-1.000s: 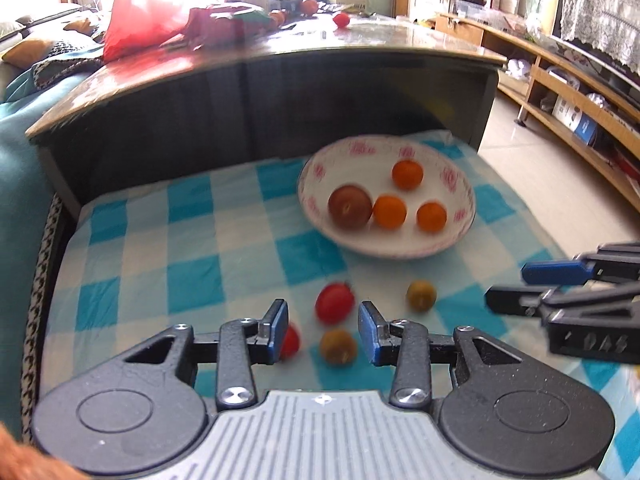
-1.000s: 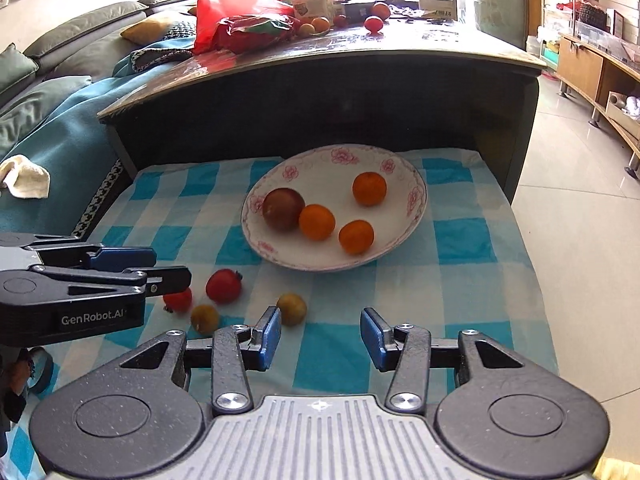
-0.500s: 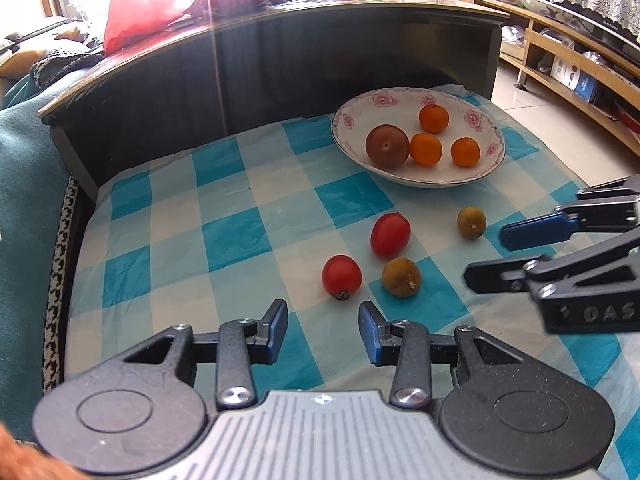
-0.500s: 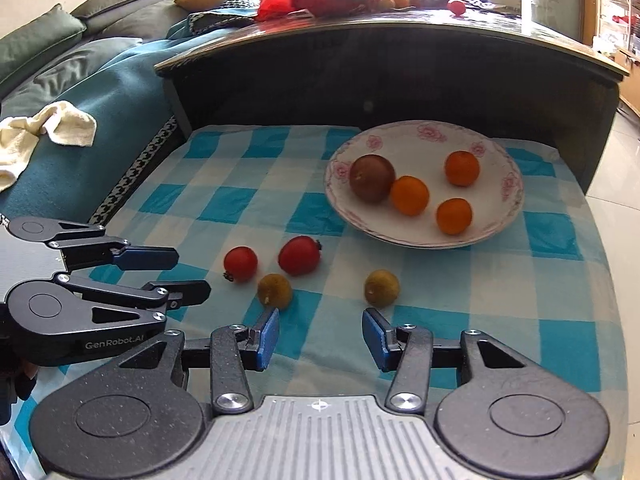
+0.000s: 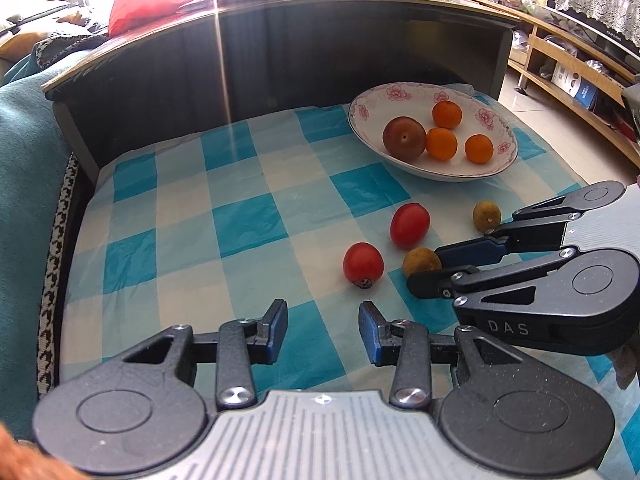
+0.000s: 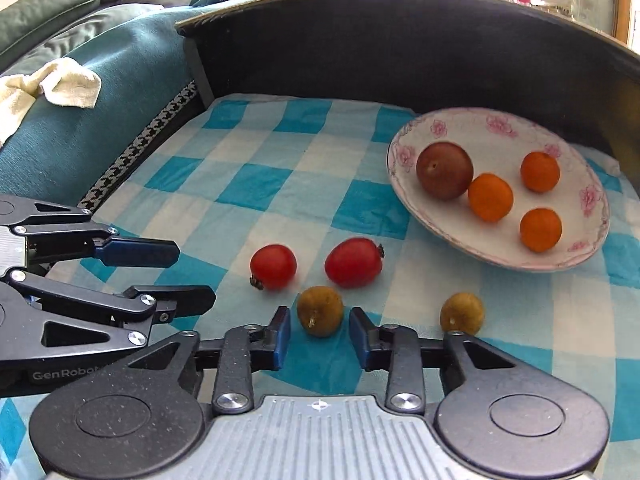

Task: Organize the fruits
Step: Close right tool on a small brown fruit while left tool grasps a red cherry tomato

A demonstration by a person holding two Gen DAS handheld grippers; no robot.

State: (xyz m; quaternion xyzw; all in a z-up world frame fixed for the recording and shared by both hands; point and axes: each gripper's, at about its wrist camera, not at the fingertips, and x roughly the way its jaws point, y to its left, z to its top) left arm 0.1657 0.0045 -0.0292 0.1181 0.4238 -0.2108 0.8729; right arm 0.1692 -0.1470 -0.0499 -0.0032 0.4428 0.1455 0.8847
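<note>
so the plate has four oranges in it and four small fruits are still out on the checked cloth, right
Not quite. The plate holds three oranges and one dark brown fruit, as the right wrist view shows. Four small fruits are indeed still out on the checked cloth: two red, two brownish.

Both fisheye views look forward and down from low behind their own fingers, close over a blue checked cloth (image 5: 248, 224). The left view faces the plate (image 5: 432, 170) from the left, the right view from nearer. Both share the plate, loose fruits, and each other's hand-held gripper.
</note>
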